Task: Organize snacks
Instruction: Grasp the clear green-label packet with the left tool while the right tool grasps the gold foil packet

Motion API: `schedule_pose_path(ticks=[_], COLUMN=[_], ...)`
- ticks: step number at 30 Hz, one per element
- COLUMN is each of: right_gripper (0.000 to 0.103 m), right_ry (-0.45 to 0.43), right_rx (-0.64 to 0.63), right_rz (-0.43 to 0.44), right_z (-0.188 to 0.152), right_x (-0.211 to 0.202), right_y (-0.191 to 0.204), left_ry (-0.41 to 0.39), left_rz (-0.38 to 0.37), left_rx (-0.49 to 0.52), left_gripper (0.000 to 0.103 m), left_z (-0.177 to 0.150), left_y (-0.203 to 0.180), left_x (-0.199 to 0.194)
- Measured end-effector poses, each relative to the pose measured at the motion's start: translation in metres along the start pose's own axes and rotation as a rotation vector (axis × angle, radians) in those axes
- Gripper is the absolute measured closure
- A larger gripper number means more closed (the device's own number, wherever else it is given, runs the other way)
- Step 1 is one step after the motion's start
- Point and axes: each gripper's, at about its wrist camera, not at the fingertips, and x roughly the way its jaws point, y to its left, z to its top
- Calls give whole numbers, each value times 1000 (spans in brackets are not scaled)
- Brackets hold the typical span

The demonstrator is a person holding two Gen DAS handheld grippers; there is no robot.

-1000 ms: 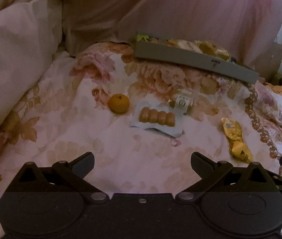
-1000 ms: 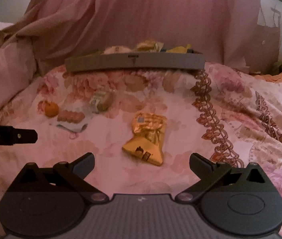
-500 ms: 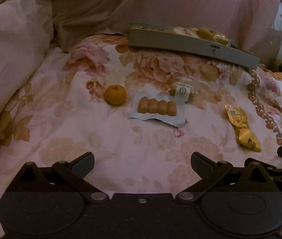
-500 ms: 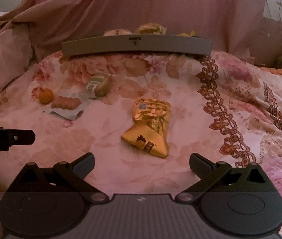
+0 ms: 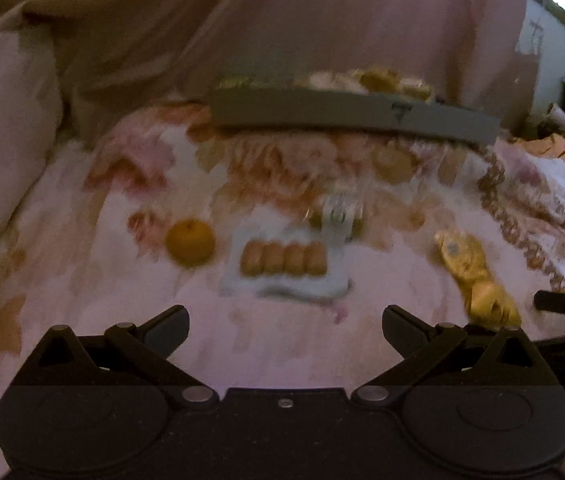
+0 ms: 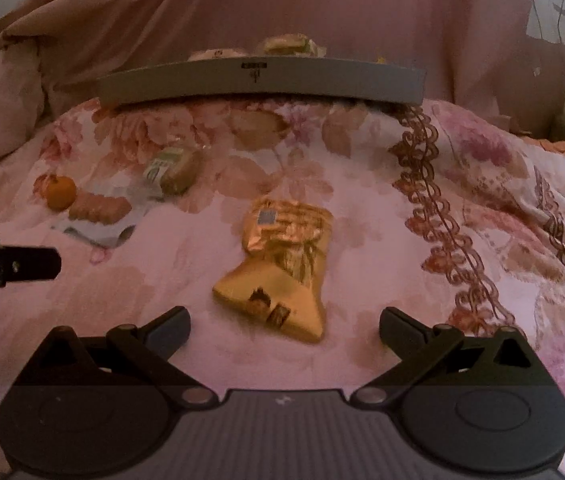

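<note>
Orange (image 5: pixel 190 242): small, round, lying on the flowered bedspread, farthest left of the loose snacks.
Biscuit pack (image 5: pixel 284 264): four brown pieces in a row inside a clear and white wrapper, lying flat just right of the orange.
Round cake (image 6: pixel 174 168): wrapped in clear film with a green and white label, just behind the biscuit pack.
Gold packet (image 6: pixel 282 268): crumpled foil, lying flat, apart to the right of the others.
Tray (image 6: pixel 262 84): long, grey, at the far end of the bed, wrapped snacks showing above its wall.
</note>
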Motion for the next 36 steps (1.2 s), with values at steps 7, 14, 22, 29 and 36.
schedule_pose_path(ticks=[7, 14, 22, 29, 36], right_gripper=[0, 8, 35, 42, 43], right_ry=[-18, -45, -54, -58, -55], right_rx=[38, 42, 22, 25, 30], right_rz=[32, 28, 73, 81, 84], right_z=[9, 14, 19, 19, 19], right_x=[18, 28, 31, 31, 32], right_y=[-7, -8, -4, -4, -3], left_ry=[-10, 2, 43, 64, 89], left_rz=[-42, -63, -87, -99, -99], left_rx=[73, 91, 125, 66, 80], left_gripper=[1, 1, 7, 32, 51], left_z=[29, 55, 68, 71, 70], left_y=[-11, -18, -31, -38, -52], left_x=[33, 71, 107, 121, 119])
